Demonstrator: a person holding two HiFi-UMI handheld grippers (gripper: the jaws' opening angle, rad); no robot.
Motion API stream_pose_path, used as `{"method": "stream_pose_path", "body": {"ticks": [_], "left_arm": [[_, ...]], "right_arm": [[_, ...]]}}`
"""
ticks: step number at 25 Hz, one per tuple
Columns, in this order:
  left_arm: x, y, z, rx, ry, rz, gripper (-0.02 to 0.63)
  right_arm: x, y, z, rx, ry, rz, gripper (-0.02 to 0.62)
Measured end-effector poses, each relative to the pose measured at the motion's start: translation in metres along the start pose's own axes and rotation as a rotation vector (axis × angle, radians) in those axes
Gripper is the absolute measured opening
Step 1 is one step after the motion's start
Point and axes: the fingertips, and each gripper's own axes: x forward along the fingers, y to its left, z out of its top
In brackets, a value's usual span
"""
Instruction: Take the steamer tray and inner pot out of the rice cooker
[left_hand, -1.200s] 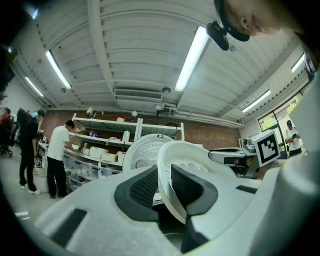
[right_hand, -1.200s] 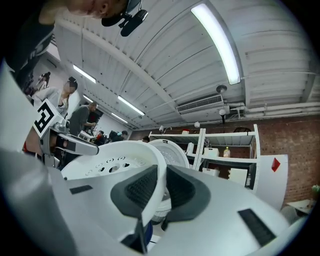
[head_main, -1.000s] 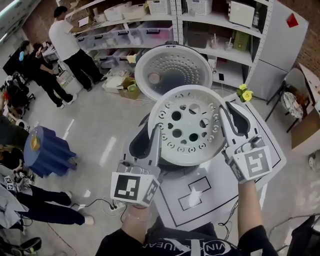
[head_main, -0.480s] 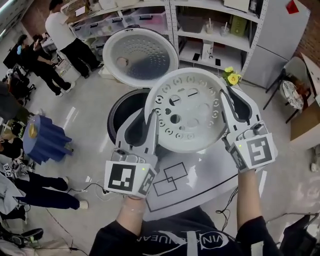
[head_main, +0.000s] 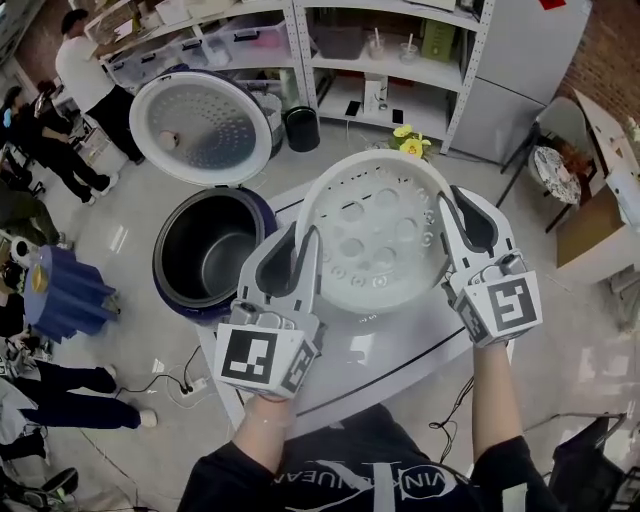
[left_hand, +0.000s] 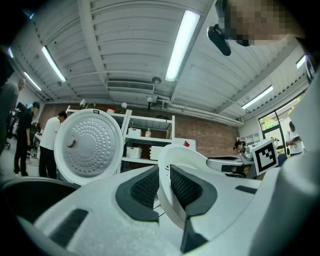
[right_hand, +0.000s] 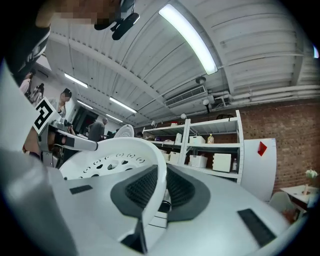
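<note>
Steamer tray (head_main: 375, 235) above surface (head_main: 400, 360). Left gripper (head_main: 305, 240) jaws clamped on rim, just tightened; right gripper (head_main: 448, 205) jaws clamped on opposite rim. Keep level, lower 2 sides together, then release.

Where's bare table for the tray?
Bare: the white table under the held tray and on its near side, out to the near edge. Crowded: flowers at the far corner; the open cooker and its lid along the left edge.
</note>
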Motion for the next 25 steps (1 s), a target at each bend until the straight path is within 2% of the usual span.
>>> {"method": "stream_pose_path", "body": {"ticks": [11,19,25], "left_arm": [[0.076,-0.034,-0.085,-0.097,0.129,-0.054,0.058],[0.106,-0.021,-0.171,-0.164,0.272,-0.035,0.055],[0.127,0.005,-0.235,-0.211,0.410,0.000,0.055]], "right_arm": [[-0.001,-0.063,-0.112,0.110,0.188,-0.044,0.052],[0.010,-0.067,-0.199,0.173,0.328,-0.032,0.052],[0.035,-0.061,-0.259,0.207,0.440,-0.003,0.052]]}}
